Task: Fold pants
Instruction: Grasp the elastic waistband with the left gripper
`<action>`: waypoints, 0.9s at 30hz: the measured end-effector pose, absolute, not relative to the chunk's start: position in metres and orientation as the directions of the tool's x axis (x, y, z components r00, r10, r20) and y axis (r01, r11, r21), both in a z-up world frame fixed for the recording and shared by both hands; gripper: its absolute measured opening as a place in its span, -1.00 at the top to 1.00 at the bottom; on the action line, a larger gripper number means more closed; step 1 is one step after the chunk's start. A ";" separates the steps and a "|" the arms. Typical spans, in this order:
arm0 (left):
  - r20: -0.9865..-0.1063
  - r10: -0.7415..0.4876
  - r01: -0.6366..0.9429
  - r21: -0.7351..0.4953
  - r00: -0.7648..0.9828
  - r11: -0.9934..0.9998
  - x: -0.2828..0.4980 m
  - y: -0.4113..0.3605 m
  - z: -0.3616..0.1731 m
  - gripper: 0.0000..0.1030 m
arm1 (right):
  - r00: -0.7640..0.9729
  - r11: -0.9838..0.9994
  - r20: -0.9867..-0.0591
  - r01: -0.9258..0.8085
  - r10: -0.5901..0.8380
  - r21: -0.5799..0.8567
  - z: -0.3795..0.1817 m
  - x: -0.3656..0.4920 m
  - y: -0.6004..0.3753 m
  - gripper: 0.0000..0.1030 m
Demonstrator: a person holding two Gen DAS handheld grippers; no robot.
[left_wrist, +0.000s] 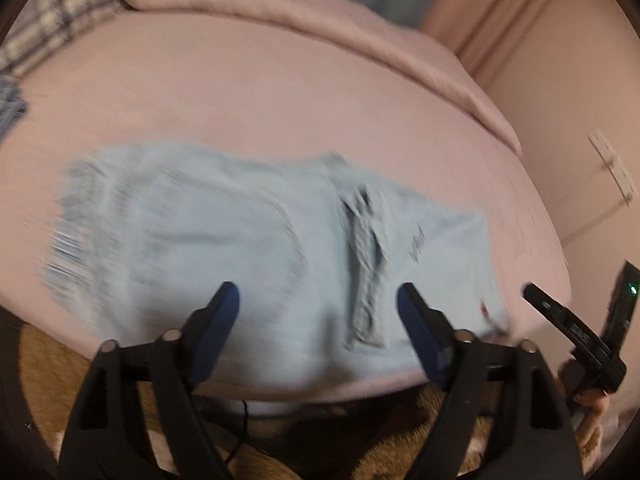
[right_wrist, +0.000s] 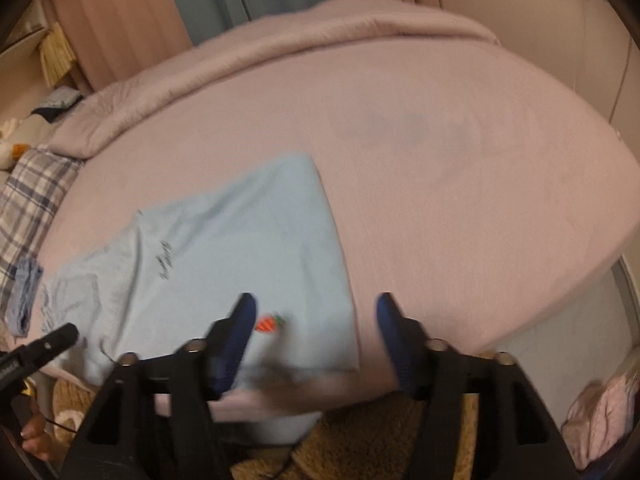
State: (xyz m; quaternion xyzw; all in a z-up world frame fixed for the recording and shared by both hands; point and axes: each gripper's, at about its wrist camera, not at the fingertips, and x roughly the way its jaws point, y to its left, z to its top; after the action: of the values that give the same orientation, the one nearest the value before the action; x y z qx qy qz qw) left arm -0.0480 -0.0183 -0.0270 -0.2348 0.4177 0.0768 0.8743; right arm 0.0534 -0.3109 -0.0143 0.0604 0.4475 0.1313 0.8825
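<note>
Light blue pants lie flat on the pink bed, near its front edge, waistband to the left and a darker fold strip across the middle. My left gripper is open and empty, just above the pants' near edge. The pants also show in the right wrist view, with a small red carrot patch near the hem. My right gripper is open and empty over the pants' right hem corner. The right gripper shows at the edge of the left wrist view.
A pink duvet is bunched along the far side of the bed. A plaid pillow and folded blue cloth lie at the left. A brown fluffy rug lies on the floor below the bed's edge. A wall stands right.
</note>
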 end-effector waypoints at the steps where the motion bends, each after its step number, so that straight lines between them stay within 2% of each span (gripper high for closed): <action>1: -0.752 -0.029 -0.355 -0.344 0.658 0.870 -0.054 -0.009 -0.022 -0.79 | 0.579 0.955 -0.759 -0.194 0.298 0.226 -0.008 0.054 -0.307 -0.41; 3: -0.729 0.019 -0.396 -0.349 0.684 0.849 -0.065 0.007 -0.016 -0.86 | 0.602 0.946 -0.730 -0.234 0.322 0.225 0.002 0.054 -0.297 -0.52; 6: -0.713 0.077 -0.468 -0.371 0.697 0.802 -0.080 0.034 -0.013 -0.88 | 0.619 0.935 -0.704 -0.285 0.347 0.211 0.012 0.057 -0.281 -0.57; 14: -0.749 0.184 -0.636 -0.374 0.636 0.675 -0.100 0.090 -0.037 -0.88 | 0.616 0.897 -0.665 -0.391 0.422 0.208 0.020 0.061 -0.232 -0.58; 22: -0.789 0.168 -0.692 -0.389 0.592 0.608 -0.104 0.116 -0.064 -0.85 | 0.563 0.883 -0.700 -0.416 0.439 0.219 0.005 0.058 -0.210 -0.58; 27: -0.808 0.077 -0.683 -0.440 0.585 0.583 -0.101 0.113 -0.082 -0.63 | 0.541 0.887 -0.721 -0.399 0.433 0.233 -0.003 0.058 -0.213 -0.58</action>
State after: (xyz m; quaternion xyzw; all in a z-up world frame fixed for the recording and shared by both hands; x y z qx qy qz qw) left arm -0.1013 0.1134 -0.0820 -0.3902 0.3888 0.2375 0.8001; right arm 0.0583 -0.2132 -0.0025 0.0205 0.4162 0.2372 0.8775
